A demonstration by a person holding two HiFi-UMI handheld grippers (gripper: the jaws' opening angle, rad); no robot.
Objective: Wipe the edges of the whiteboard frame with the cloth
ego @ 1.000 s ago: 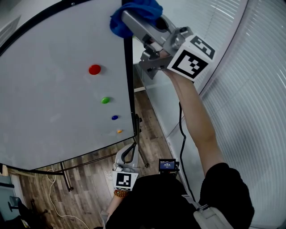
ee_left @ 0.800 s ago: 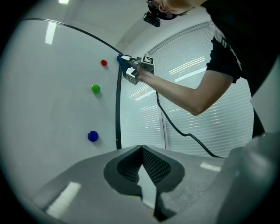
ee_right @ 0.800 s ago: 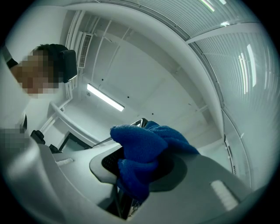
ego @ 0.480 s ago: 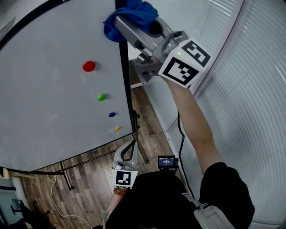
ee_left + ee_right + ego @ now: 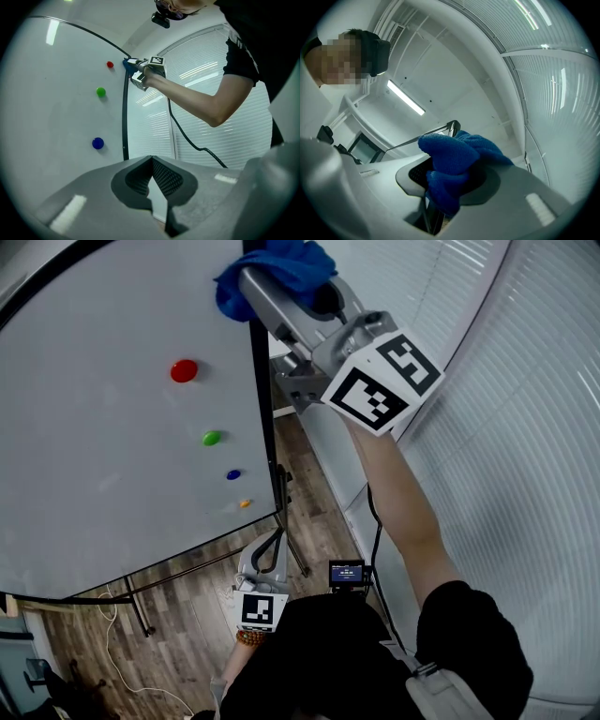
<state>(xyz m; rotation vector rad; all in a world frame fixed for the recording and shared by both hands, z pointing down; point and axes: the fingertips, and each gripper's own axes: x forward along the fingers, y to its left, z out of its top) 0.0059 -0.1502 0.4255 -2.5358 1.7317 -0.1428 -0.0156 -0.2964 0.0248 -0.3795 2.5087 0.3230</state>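
at the tip of the right hand-held gripper [image 5: 274, 279] [image 5: 445, 187]: bunched blue terry cloth [image 5: 281, 263] [image 5: 454, 161] [image 5: 126, 63], jaws clamped on it. the cloth spills out past the jaw tips and over both sides.

the cloth is pressed against the thin black frame [image 5: 265, 409] [image 5: 452, 126] [image 5: 124, 112] of the large white whiteboard [image 5: 103, 427] [image 5: 56, 103], on the frame's vertical side edge near its upper corner. in the right gripper view the frame strip passes under the cloth and shows again low between the jaws. behind this hand-held gripper sits its marker cube, with the forearm stretched up to it.

left of the right hand-held gripper, on the board face: round red magnet [image 5: 184, 370] [image 5: 109, 64], the nearest. below it, in a slanting line: round green magnet [image 5: 213, 438] [image 5: 101, 92], round blue magnet [image 5: 233, 474] [image 5: 97, 143], small orange magnet [image 5: 245, 503]. all sit apart from the frame.

right of it: white slatted window blinds [image 5: 525, 427] [image 5: 201, 79].

left hand-held gripper [image 5: 267, 559] [image 5: 151, 185]: held low, close to the person's body, well below the right one and near the board's lower corner. its jaws are together at the tips, with nothing between them. ahead of its jaws are the frame edge and the blue magnet; far above is the cloth on the frame.

beneath the left hand-held gripper: brown wood-plank floor [image 5: 187, 606]. just right of it: black cable [image 5: 375, 531] [image 5: 187, 136], hanging down below the raised arm.
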